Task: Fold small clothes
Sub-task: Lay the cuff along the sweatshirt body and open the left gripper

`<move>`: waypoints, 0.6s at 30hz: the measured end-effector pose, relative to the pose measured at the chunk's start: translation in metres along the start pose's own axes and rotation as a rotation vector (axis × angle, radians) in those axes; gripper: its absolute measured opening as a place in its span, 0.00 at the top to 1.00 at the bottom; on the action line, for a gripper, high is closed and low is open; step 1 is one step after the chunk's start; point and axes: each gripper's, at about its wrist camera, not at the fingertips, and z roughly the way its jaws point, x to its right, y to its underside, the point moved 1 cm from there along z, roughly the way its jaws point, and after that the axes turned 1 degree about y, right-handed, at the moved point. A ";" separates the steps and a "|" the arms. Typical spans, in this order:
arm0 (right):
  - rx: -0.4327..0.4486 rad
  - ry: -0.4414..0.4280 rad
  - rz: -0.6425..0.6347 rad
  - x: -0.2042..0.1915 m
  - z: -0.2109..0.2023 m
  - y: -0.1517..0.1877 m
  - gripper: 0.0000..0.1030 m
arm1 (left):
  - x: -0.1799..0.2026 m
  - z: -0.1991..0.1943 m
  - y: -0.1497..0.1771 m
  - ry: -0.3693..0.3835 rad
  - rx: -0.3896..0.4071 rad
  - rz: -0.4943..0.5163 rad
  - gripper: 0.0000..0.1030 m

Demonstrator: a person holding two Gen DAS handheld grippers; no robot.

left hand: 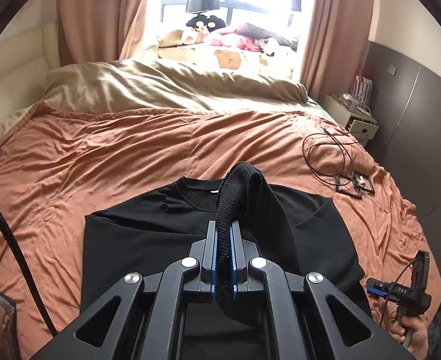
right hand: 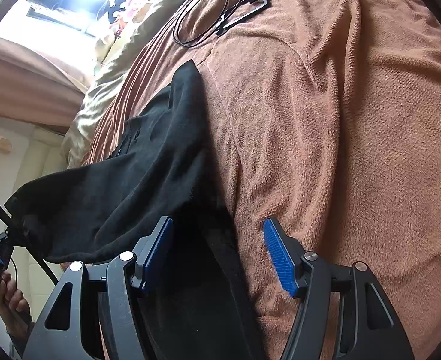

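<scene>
A black sweatshirt (left hand: 148, 234) lies flat on the orange bedspread (left hand: 100, 156), neck toward the window. My left gripper (left hand: 224, 231) is shut on the ribbed cuff (left hand: 235, 192) of its sleeve and holds it lifted above the shirt's middle. In the right wrist view my right gripper (right hand: 218, 234) is open, low over the shirt's right edge (right hand: 172, 150); one blue pad (right hand: 158, 246) is over the black cloth, the other pad (right hand: 280, 258) over the bedspread. The right gripper also shows at the lower right of the left wrist view (left hand: 379, 288).
A coiled black cable (left hand: 328, 153) and black square frames (left hand: 354, 184) lie on the bedspread to the right of the shirt. A beige duvet (left hand: 166, 87) lies beyond. A nightstand (left hand: 352, 114) stands at the bed's right.
</scene>
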 end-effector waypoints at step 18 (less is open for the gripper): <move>0.017 0.163 -0.168 -0.034 0.015 0.007 0.41 | -0.082 0.036 0.045 -0.050 -0.070 -0.166 0.93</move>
